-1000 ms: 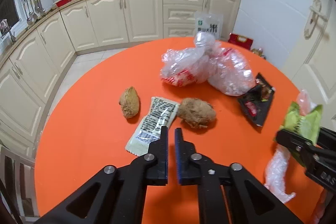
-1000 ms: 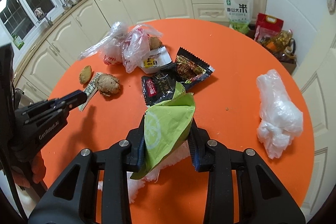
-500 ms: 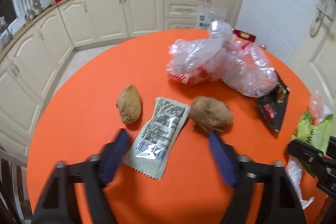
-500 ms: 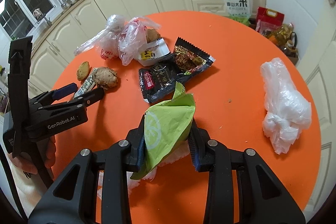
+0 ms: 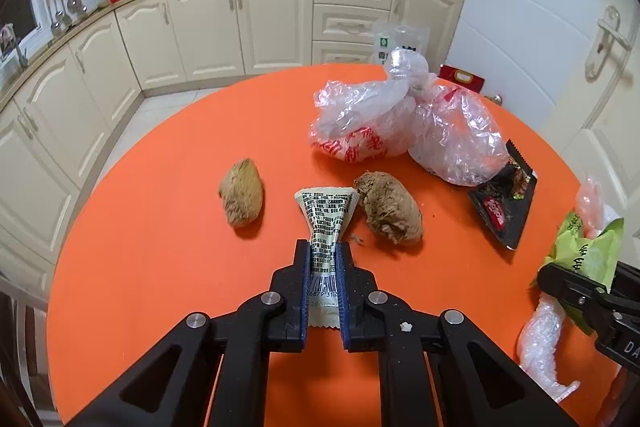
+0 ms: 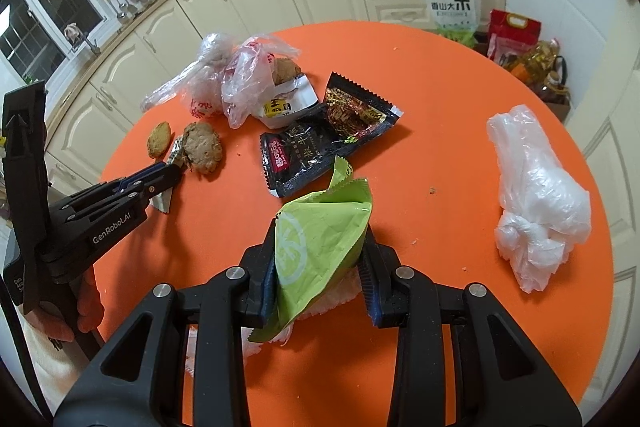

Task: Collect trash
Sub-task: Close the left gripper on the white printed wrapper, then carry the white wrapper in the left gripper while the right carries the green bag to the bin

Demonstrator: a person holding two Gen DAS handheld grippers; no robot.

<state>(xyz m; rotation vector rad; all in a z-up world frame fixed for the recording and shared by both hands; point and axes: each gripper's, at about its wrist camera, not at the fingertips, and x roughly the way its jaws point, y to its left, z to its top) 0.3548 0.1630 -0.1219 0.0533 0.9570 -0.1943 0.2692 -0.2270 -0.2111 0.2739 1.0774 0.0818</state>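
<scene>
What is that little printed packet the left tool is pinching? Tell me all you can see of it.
The packet is a small, flat, pale cream sachet, seemingly foil or plastic, with dense black print and a barcode at its near end. The left gripper has its blue-padded fingers closed on its lower half, crumpling it narrow while the far end fans out beside the brown lump on the orange table.

Left claw (image 5: 324,259) tight on pale printed sachet (image 5: 326,223) — brown lump (image 5: 389,207), perhaps food, just beside it.
</scene>
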